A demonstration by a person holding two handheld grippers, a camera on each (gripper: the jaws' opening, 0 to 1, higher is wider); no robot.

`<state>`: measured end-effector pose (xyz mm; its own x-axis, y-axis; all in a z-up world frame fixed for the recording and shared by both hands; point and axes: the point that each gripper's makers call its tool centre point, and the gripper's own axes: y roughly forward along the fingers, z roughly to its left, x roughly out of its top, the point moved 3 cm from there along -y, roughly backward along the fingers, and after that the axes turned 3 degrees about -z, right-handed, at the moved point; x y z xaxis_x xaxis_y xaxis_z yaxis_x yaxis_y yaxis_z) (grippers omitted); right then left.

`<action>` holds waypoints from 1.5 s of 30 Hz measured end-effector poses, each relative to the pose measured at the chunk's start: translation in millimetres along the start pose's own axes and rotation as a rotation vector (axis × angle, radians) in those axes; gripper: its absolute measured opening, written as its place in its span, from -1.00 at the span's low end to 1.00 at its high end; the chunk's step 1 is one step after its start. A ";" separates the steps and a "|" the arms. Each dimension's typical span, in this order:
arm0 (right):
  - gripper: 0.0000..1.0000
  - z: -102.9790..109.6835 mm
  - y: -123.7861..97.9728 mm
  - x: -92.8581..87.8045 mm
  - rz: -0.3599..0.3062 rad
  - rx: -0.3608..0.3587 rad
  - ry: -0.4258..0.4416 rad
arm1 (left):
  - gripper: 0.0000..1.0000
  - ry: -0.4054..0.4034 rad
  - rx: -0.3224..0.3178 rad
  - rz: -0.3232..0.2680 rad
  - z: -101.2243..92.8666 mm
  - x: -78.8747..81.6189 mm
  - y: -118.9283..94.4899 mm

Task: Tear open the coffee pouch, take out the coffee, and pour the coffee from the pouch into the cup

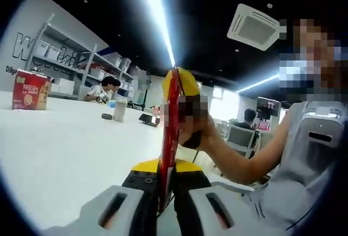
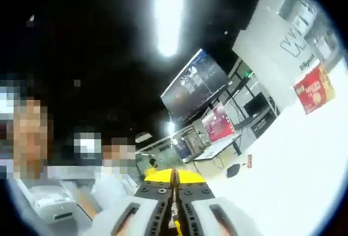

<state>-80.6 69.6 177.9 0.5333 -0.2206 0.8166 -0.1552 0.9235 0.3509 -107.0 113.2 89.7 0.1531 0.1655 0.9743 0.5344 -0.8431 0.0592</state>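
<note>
My left tongs [image 1: 166, 190] are clamped on the thin red coffee pouch [image 1: 171, 132], which stands upright toward 12 o'clock above the white tabletop [image 1: 65, 149]. My right tongs [image 2: 174, 203] are pinched together on its yellow-and-red edge. A red Nescafe box [image 1: 30, 89] sits at 10 o'clock.

Open office: shelving [image 1: 70, 64], monitors [image 2: 197, 86], seated workers [image 1: 103, 90]

"Nescafé" on red box [image 1: 30, 89]
</note>
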 end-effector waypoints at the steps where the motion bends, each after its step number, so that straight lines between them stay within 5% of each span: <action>1: -0.95 0.1 -1.3 1.9 -0.001 0.003 -0.020 | -0.80 0.002 -0.009 0.006 0.2 0.9 2.0; 4: -0.83 -1.3 -2.4 8.0 0.005 -0.029 -0.210 | -0.80 0.016 -0.012 0.009 2.0 3.5 4.1; 6: -0.71 0.5 -2.4 8.4 0.009 -0.025 -0.212 | -0.80 0.018 -0.012 0.001 3.3 5.8 4.6; 15: -0.87 -9.1 0.8 8.9 0.060 -0.032 -0.243 | -0.80 0.019 -0.039 0.005 6.8 1.0 1.6; 24: -0.96 -11.5 16.6 2.8 0.119 -0.033 -0.179 | -0.80 0.006 -0.027 0.012 10.4 -1.8 -3.7; 28: -0.92 -15.7 18.8 12.8 0.070 -0.061 -0.282 | -0.80 0.010 -0.018 0.005 15.1 6.7 -1.0; 30: -0.71 -18.0 18.3 13.4 0.080 -0.085 -0.347 | -0.80 0.011 0.000 0.000 18.8 11.1 -0.2; 34: -0.75 -25.9 18.2 9.0 0.106 -0.082 -0.316 | -0.80 0.003 0.002 -0.038 23.4 18.7 -0.7; 45: -0.94 -41.2 31.7 13.7 0.124 -0.056 -0.243 | -0.79 0.003 0.007 0.008 41.7 15.3 -1.7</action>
<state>-43.9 108.8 181.4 0.2966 -0.1676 0.9402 -0.1567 0.9626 0.2210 -70.9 138.5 95.4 0.1549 0.1577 0.9753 0.5389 -0.8409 0.0504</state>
